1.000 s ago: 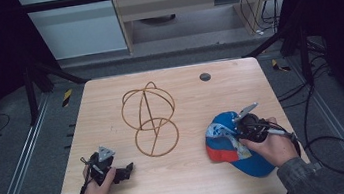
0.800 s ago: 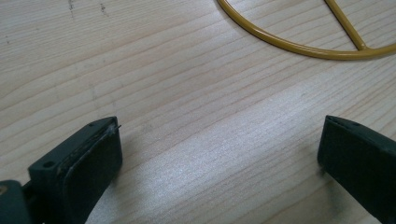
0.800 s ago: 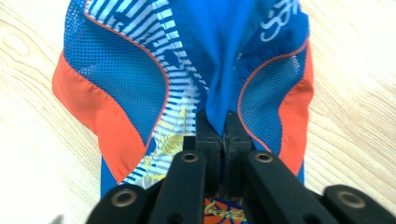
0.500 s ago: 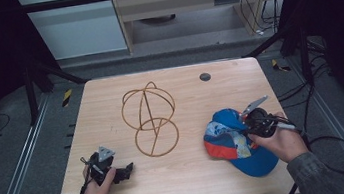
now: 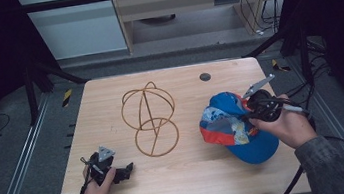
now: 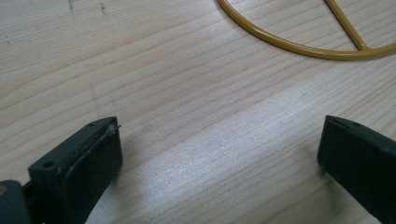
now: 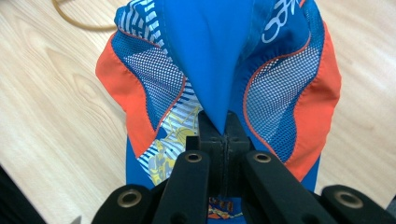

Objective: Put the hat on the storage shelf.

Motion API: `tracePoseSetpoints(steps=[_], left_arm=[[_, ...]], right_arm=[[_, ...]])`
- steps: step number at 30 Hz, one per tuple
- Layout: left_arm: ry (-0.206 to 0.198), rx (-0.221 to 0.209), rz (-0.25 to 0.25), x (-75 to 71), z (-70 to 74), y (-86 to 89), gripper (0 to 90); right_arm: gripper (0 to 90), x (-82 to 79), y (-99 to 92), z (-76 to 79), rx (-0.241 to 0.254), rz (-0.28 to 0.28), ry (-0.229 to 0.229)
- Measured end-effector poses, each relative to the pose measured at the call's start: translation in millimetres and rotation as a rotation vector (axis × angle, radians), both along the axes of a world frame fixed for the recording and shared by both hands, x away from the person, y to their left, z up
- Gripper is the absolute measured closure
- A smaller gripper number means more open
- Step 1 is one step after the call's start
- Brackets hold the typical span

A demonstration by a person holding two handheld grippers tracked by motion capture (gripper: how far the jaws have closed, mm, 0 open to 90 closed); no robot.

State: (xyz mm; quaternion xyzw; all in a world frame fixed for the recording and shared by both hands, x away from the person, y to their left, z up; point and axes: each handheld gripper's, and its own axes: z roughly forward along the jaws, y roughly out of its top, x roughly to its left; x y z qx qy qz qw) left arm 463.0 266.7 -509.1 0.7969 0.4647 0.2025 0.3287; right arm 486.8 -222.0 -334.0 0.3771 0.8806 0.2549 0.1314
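A blue cap (image 5: 231, 124) with orange and mesh panels hangs at the right of the wooden table, its brim low near the surface. My right gripper (image 5: 249, 113) is shut on a fold of the cap's blue fabric. In the right gripper view the jaws meet around that fold (image 7: 225, 126), and the cap (image 7: 205, 56) drapes away from them. A golden wire stand (image 5: 148, 115) of rings sits at the table's middle. My left gripper (image 5: 127, 171) rests open at the front left, its jaws (image 6: 219, 149) wide apart over bare wood, with the wire stand's ring (image 6: 299, 45) just ahead.
The table (image 5: 195, 174) has a small dark round hole (image 5: 204, 77) near its far edge. Black frame bars and cables stand around the table, and a cable trails off the right side.
My right hand has risen, lifting the cap's crown up off the table. The left gripper has stayed where it was.
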Motion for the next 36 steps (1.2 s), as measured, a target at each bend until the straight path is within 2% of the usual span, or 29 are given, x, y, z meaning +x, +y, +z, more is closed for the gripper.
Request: tracePoseSetpoints(steps=[2, 3, 5, 6, 12, 15, 16, 17, 18, 21, 25, 28, 31, 36], left_arm=[[0.0, 0.0, 0.0, 0.0, 0.0, 0.0, 0.0], [0.0, 0.0, 0.0, 0.0, 0.0, 0.0, 0.0], [0.0, 0.0, 0.0, 0.0, 0.0, 0.0, 0.0], [-0.001, -0.003, 0.002, 0.0, -0.2, -0.2, 0.0], [-0.002, -0.002, 0.002, 0.0, -0.1, -0.2, 0.0], [-0.003, -0.001, 0.001, 0.1, -0.1, -0.1, 0.0], [-0.003, -0.001, 0.0, 0.1, -0.1, -0.1, 0.0], [-0.003, -0.001, 0.0, 0.1, -0.1, -0.1, 0.0], [-0.003, -0.001, 0.0, 0.1, -0.1, -0.1, 0.0], [-0.002, -0.001, 0.0, 0.1, 0.0, 0.0, 0.0], [0.0, 0.001, -0.001, 0.1, 0.2, 0.1, 0.0], [0.001, 0.002, 0.0, 0.0, 0.3, 0.0, 0.0], [0.001, 0.002, 0.0, 0.0, 0.3, 0.0, 0.0], [0.001, 0.001, 0.0, 0.1, 0.2, 0.0, 0.0]], right_arm=[[89.9, 1.1, 1.4, 9.6, 0.001, 0.007, -0.004], [89.9, 2.1, 3.1, 20.0, 0.006, 0.02, -0.006], [89.9, 2.6, 3.6, 23.6, 0.007, 0.022, -0.007], [89.9, 3.9, 5.4, 32.9, 0.011, 0.031, -0.007], [89.8, 7.1, 9.3, 53.0, 0.002, 0.059, -0.008], [89.8, 7.8, 10.1, 62.1, -0.001, 0.061, -0.022], [89.8, 7.6, 10.5, 71.2, 0.011, 0.068, -0.034], [89.8, 7.6, 10.5, 71.2, 0.011, 0.068, -0.034], [89.8, 7.2, 11.8, 80.0, 0.024, 0.079, -0.051], [89.8, 6.3, 16.8, 92.3, 0.034, 0.094, -0.069], [89.8, 7.1, 23.3, 104.0, 0.039, 0.111, -0.087], [89.8, 10.7, 34.4, 119.9, 0.046, 0.136, -0.112], [89.8, 11.8, 40.4, 126.0, 0.049, 0.144, -0.116], [89.8, 17.1, 65.6, 141.2, 0.057, 0.18, -0.152]])
